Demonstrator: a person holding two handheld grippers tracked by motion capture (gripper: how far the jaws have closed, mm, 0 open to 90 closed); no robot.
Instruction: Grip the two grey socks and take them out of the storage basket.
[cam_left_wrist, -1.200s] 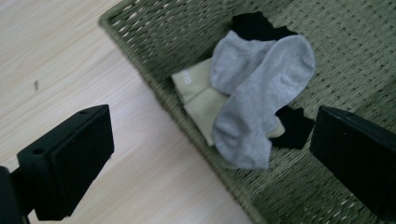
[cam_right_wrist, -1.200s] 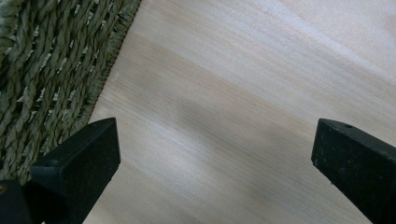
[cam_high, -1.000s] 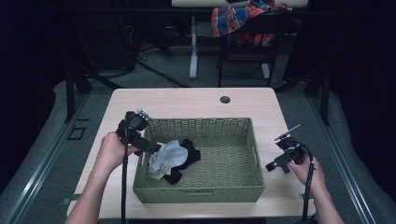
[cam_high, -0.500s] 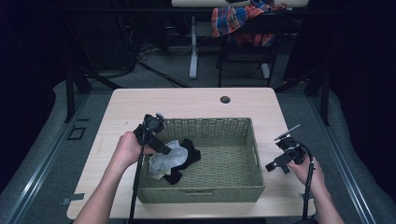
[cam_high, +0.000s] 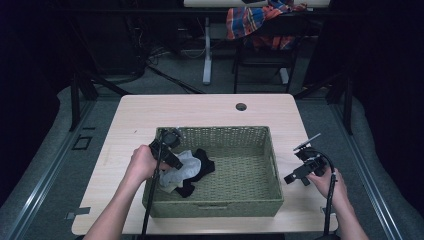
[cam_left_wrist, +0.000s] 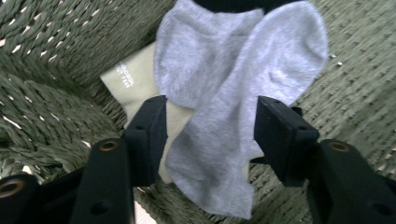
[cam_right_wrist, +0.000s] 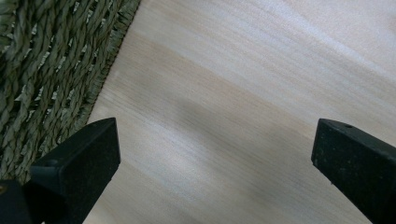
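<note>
Left tool (cam_left_wrist: 210, 135) half-spread astride grey sock (cam_left_wrist: 233, 102), jaws lately closing; beige sock (cam_left_wrist: 135, 81) mostly hidden beneath.

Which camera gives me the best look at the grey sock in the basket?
The left gripper view: the grey sock lies close up between the left claw, weave and folds sharp, over a beige sock. The high view shows it small, partly behind that claw, at the basket's left end. The right gripper view looks at basket wall and table.

The high view looked forward and down on the whole table (cam_high: 150, 112). Both gripper views looked close along their jaws, sharing the woven basket (cam_high: 260, 134) (cam_left_wrist: 56, 56) (cam_right_wrist: 42, 70).
</note>
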